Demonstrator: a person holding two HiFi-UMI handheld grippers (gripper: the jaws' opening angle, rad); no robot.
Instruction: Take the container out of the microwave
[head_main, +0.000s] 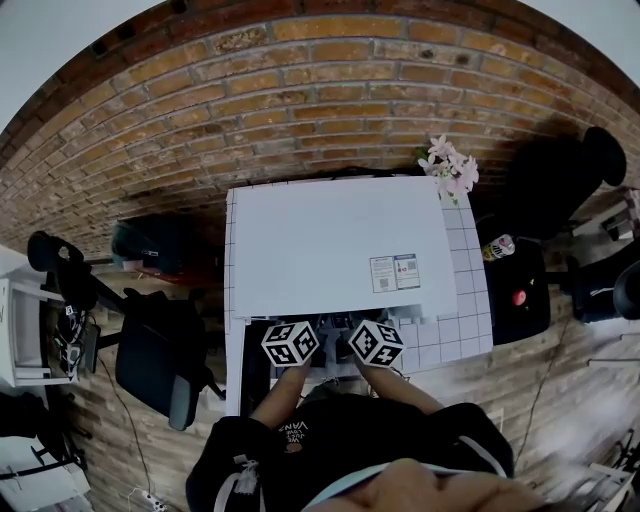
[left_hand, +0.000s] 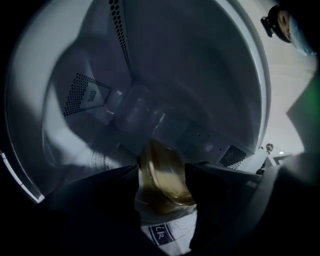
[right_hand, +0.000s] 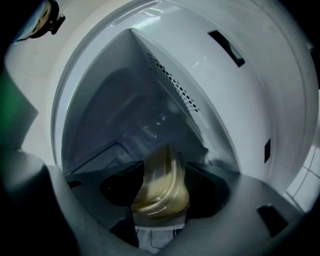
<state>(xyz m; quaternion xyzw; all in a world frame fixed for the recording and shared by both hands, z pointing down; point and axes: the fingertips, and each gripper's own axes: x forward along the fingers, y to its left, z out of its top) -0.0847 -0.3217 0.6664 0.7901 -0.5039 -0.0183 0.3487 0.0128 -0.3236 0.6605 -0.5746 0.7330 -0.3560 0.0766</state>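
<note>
One white microwave, one yellowish translucent container, two grippers. The left gripper and the right gripper both have their jaws spread wide. The container sits between the jaws at lower centre of each gripper view, with the microwave's cavity behind it.

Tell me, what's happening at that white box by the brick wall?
A person stands at a white microwave, holding a gripper in each hand. The left gripper and right gripper both point into its open inside. A clear, yellowish container shows between the fingers of each, but the fingers stand wide open and do not look clamped on it, so it seems not yet taken out.
</note>
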